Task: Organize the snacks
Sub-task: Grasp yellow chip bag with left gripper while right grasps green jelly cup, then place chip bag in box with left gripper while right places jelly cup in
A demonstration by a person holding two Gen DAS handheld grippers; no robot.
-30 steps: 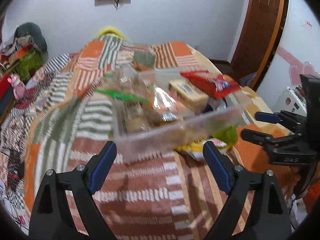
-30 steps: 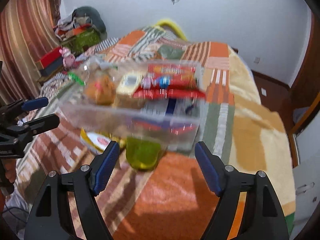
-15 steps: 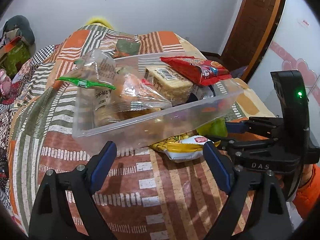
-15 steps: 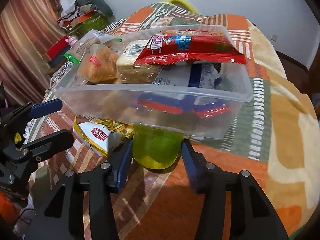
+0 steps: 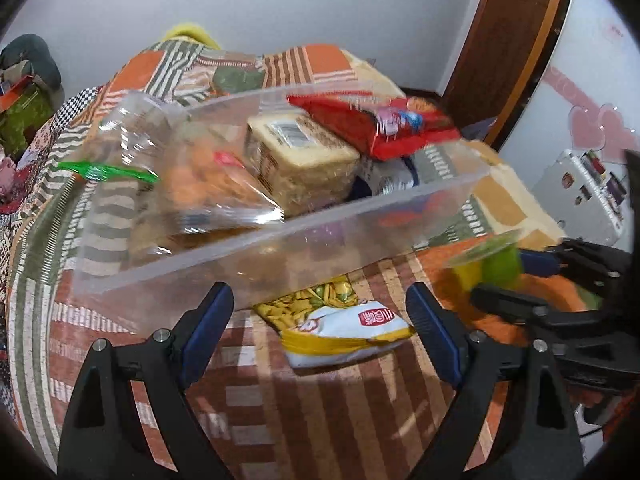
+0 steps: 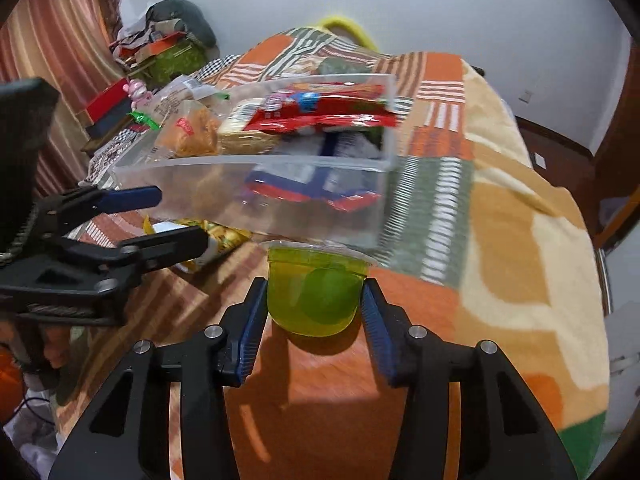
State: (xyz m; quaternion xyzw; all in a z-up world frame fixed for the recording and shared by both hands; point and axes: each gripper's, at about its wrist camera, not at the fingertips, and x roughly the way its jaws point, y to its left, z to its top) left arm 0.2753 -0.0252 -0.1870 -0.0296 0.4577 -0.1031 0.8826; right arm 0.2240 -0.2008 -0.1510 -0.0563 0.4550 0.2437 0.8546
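Observation:
A clear plastic bin point(image 5: 360, 236) point(image 6: 280, 196) on the patterned bed holds several snacks: a red packet point(image 5: 372, 120) point(image 6: 320, 114), a tan cake block point(image 5: 300, 160) and a bag of orange pastries point(image 5: 200, 184). My right gripper point(image 6: 316, 300) is shut on a green jelly cup point(image 6: 314, 288) just in front of the bin; the cup also shows in the left wrist view point(image 5: 492, 260). My left gripper point(image 5: 320, 320) is open and empty over a yellow-white chips bag point(image 5: 340, 320) that lies half under the bin.
The striped blanket point(image 6: 500, 220) covers the bed. Piled clutter point(image 6: 168, 48) lies at the far left beside a curtain. A wooden door point(image 5: 508, 40) and a white appliance point(image 5: 580, 196) stand to the right.
My right gripper has closed around the green jelly cup and drawn it back from the bin. My left gripper has moved closer to the bin and chips bag and stayed open.

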